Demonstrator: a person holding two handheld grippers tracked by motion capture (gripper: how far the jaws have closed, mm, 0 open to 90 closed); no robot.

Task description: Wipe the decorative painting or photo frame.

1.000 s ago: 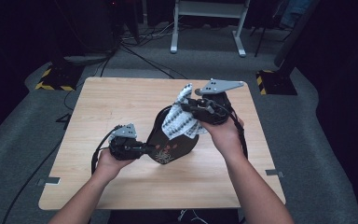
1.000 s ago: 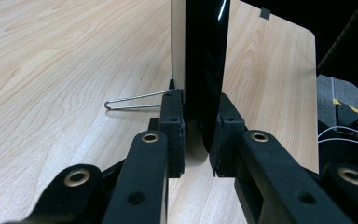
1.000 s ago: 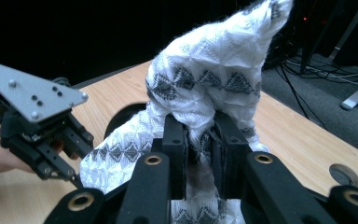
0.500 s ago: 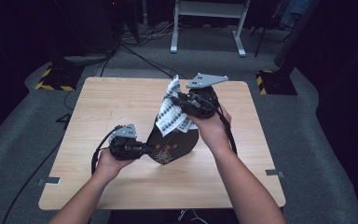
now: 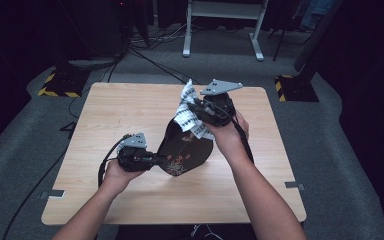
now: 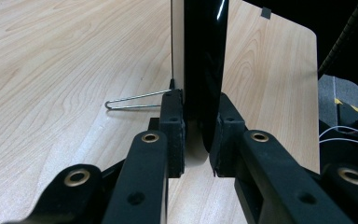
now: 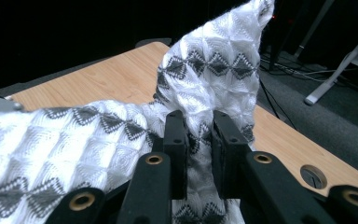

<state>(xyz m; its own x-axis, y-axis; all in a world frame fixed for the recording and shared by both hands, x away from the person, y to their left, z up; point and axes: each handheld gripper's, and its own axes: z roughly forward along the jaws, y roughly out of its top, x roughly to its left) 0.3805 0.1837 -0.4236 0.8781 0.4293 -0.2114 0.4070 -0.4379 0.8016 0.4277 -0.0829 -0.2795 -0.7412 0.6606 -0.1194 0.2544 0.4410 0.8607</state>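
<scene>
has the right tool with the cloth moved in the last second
Yes. In the high view the right tool, shut on the patterned cloth, has moved up the black plate toward the table's far edge, lifting the cloth higher.

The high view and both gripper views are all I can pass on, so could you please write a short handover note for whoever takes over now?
Left gripper: shut on the rim of the black plate, held on edge on the table.
Right gripper: shut on the patterned cloth, pressed to the plate's upper face.
Done: plate braced, cloth on it.
Left, probably: finish wiping, lay plate and cloth down.
</scene>
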